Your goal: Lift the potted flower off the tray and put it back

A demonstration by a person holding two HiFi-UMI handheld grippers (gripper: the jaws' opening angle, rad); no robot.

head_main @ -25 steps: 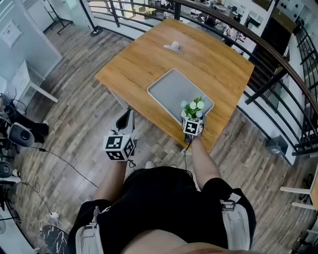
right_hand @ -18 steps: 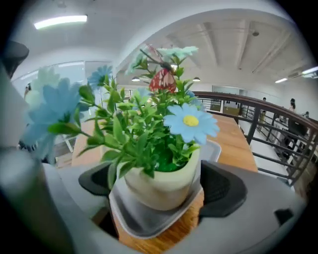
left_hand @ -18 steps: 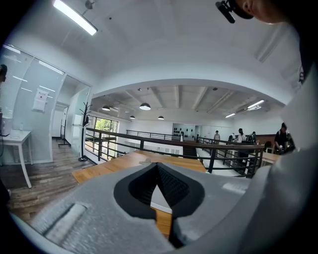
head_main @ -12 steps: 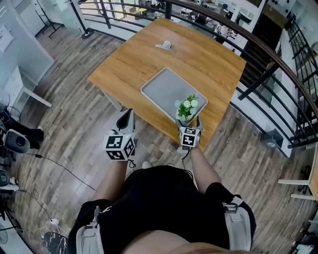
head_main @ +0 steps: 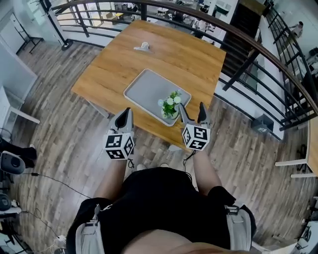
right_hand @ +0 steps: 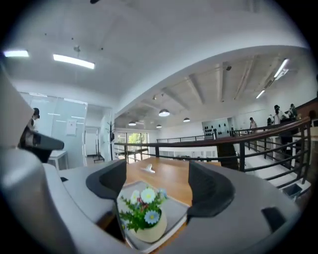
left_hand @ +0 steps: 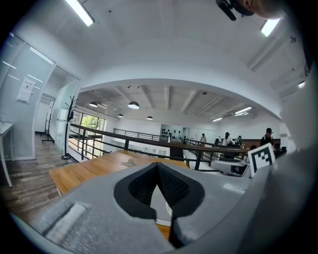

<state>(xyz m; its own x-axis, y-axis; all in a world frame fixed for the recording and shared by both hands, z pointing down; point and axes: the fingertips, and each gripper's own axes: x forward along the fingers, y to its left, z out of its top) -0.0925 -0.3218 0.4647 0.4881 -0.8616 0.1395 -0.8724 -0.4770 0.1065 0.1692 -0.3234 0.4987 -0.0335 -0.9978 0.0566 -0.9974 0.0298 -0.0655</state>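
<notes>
Bright, even indoor light fr ceiling strips (left_hand: 79,12); soft shadows; fisheye warp, dark vignette at edges; foreground slightly soft.

Table (head_main: 174,54): 1 | tray (head_main: 148,88) on table: 1 | potted flower (head_main: 170,104), table's near side: 1 | small pale object (head_main: 142,46), table's far side: 1

Small pale clip-like object (head_main: 142,46) near far edge of wooden table (head_main: 194,49); dark railing (head_main: 247,42) curving behind; plank floor (head_main: 59,129) below.

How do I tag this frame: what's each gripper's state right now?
Left gripper: jaws shut, empty.
Right gripper: jaws apart and closing, nothing gripped; the potted flower stands on the tray beyond them.
</notes>
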